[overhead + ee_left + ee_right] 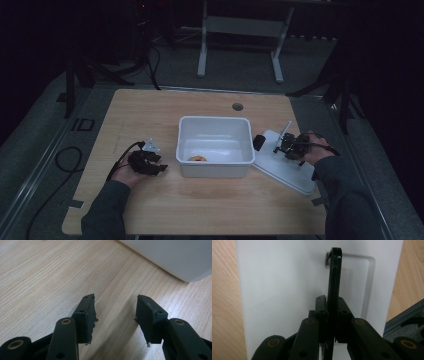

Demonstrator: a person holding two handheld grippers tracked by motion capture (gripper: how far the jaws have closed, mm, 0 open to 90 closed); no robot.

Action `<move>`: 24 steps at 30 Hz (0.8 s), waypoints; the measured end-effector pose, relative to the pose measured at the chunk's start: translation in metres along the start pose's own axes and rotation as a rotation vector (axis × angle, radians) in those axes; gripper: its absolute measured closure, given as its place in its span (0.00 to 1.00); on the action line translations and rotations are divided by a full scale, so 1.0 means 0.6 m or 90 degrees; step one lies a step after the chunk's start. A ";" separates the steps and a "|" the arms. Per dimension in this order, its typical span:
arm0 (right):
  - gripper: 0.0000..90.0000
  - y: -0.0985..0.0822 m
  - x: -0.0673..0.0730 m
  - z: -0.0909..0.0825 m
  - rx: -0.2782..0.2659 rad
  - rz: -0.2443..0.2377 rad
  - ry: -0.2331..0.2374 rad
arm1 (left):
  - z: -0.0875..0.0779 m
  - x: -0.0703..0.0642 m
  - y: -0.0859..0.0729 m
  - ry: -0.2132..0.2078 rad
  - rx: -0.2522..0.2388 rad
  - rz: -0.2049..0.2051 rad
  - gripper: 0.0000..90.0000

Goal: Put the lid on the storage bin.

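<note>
A white plastic bin (214,170) stands mid-table with a small orange and yellow item (197,158) on its floor. Its flat white lid (287,172) lies on the table right of the bin. In the right gripper view a thin black handle (334,277) stands edge-on from the lid (282,290), and my right gripper (329,298) is shut on that handle; in the high view this gripper (282,146) sits over the lid's far end. My left gripper (161,162) rests on the wood left of the bin, open, with bare table between its jaws (115,298). The bin's corner (175,257) is just ahead of it.
The wooden table (150,210) has a round cable hole (237,106) behind the bin. The lid's near corner hangs close to the table's right edge. A white desk frame (240,30) stands on the floor beyond, and a black cable (65,160) trails off the left side.
</note>
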State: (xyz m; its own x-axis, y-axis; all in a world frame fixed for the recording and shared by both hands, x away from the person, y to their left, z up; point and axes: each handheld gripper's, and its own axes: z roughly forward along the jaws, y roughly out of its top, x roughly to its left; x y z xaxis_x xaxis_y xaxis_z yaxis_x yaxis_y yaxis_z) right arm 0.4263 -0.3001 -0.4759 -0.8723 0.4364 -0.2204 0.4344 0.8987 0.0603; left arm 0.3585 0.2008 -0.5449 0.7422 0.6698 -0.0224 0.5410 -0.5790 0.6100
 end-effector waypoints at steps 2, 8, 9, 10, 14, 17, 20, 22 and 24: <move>0.93 -0.001 0.000 0.000 0.000 -0.001 0.001 | 0.000 0.000 0.000 0.000 0.000 0.000 0.55; 0.93 -0.005 0.001 -0.001 0.000 -0.011 -0.002 | 0.000 0.000 0.000 0.000 0.000 0.000 0.55; 0.93 -0.005 0.002 -0.001 0.000 -0.011 -0.001 | 0.000 0.000 0.000 0.000 0.000 0.000 0.55; 0.93 -0.005 0.002 -0.001 0.000 -0.015 -0.002 | 0.000 0.000 0.000 0.000 0.000 0.000 0.55; 0.93 -0.006 0.003 -0.003 -0.001 -0.024 -0.003 | 0.000 0.000 0.000 -0.001 0.000 0.001 0.55; 0.94 -0.006 0.004 -0.006 -0.004 -0.029 -0.004 | 0.000 0.000 -0.001 -0.002 -0.002 -0.001 0.55; 0.94 -0.007 0.003 -0.010 -0.005 -0.032 -0.006 | 0.000 0.000 -0.001 -0.001 -0.001 0.000 0.55; 0.94 -0.007 0.003 -0.013 -0.006 -0.035 -0.008 | 0.000 0.000 -0.001 -0.001 -0.001 0.000 0.55; 0.94 -0.008 0.002 -0.017 -0.006 -0.039 -0.010 | 0.000 0.000 -0.001 -0.001 -0.002 0.000 0.55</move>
State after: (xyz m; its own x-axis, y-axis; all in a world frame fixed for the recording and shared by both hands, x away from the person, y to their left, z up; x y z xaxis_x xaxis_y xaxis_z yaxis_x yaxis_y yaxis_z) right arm 0.4208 -0.3034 -0.4665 -0.8936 0.3794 -0.2397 0.3775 0.9243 0.0558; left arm 0.3583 0.2011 -0.5451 0.7430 0.6688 -0.0242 0.5399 -0.5777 0.6122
